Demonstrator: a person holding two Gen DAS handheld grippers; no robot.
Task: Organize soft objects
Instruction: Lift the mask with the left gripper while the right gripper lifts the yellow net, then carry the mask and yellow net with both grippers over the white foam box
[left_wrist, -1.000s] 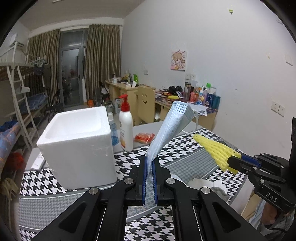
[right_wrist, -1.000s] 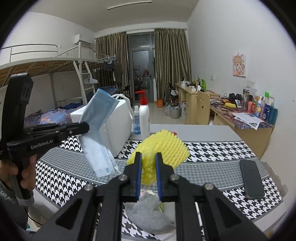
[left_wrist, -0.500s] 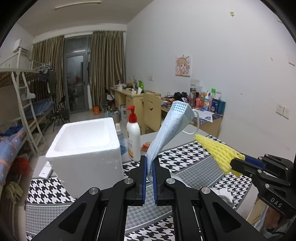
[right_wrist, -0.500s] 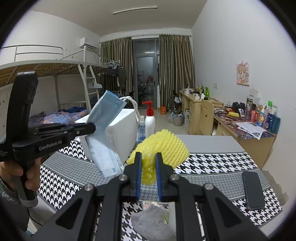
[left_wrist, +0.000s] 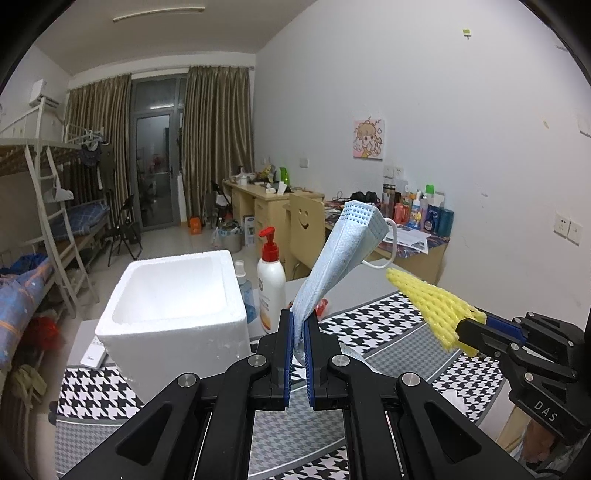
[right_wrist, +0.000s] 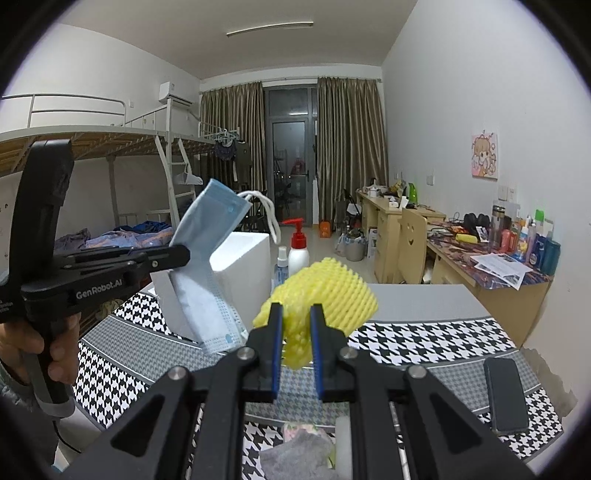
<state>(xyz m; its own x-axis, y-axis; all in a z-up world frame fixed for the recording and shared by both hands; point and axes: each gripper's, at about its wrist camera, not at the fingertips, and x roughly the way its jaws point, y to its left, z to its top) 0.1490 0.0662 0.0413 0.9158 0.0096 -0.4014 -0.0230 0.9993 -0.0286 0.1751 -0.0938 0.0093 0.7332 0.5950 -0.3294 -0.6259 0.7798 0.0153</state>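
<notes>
A: From the left wrist view, where is the mask?

B: The left claw is clamped on the lower edge of the blue face mask, which rises up and to the right from between the pads. The white foam box stands on the surface to the left, just beyond the claw, with a pump bottle beside it.

A: And the other claw there?

B: At the right edge, the right claw grips a yellow foam net that points left, apart from the mask.

A: From the right wrist view?

B: The right claw is clamped on the yellow foam net, which bulges above and beyond the pads. To the left, the left claw, held in a hand, pinches the mask, which hangs in front of the box. A dark phone lies on the surface at near right.
</notes>
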